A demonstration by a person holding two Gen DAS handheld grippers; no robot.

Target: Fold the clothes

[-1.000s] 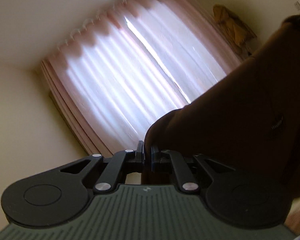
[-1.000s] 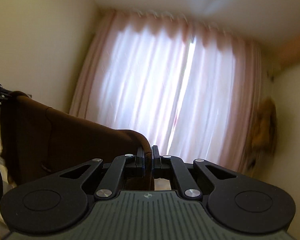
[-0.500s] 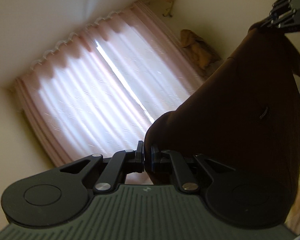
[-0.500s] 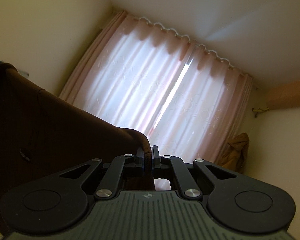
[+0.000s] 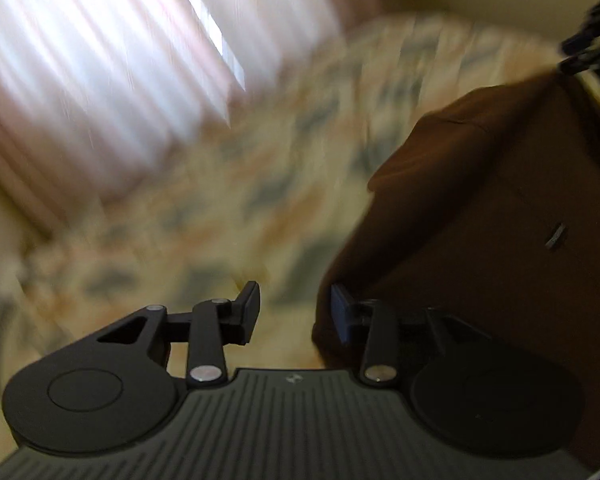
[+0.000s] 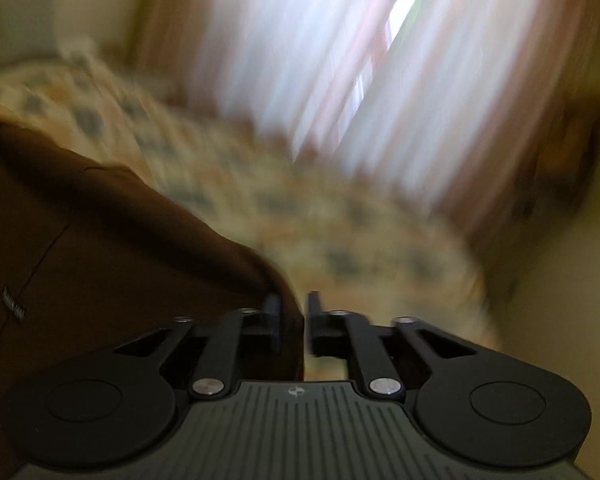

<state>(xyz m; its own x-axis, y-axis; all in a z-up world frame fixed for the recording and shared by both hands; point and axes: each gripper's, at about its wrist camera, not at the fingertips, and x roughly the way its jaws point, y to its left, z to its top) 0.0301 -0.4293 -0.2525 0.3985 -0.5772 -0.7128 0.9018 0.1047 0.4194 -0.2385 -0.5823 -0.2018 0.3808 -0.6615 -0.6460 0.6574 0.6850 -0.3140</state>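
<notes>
Two tools are seen over the bed [image 5: 228,200]: left tool [image 5: 294,312] spread apart, brown garment [image 5: 480,220] touching its right finger; right tool [image 6: 290,316] nearly together, apparently pinching the garment's other corner. Cloth spans between them, stretched sideways.

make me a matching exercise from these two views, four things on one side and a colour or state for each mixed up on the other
Things:
1. left black two-finger gripper
2. right black two-finger gripper
3. pleated fabric curtain
4. patterned bed cover

States:
a. pale pink, lit from behind
b. jaws nearly together, dark brown garment between them
c. jaws wide apart, gripping nothing
d. cream with blue-grey patches, blurred

Pairs: 1-c, 2-b, 3-a, 4-d
</notes>
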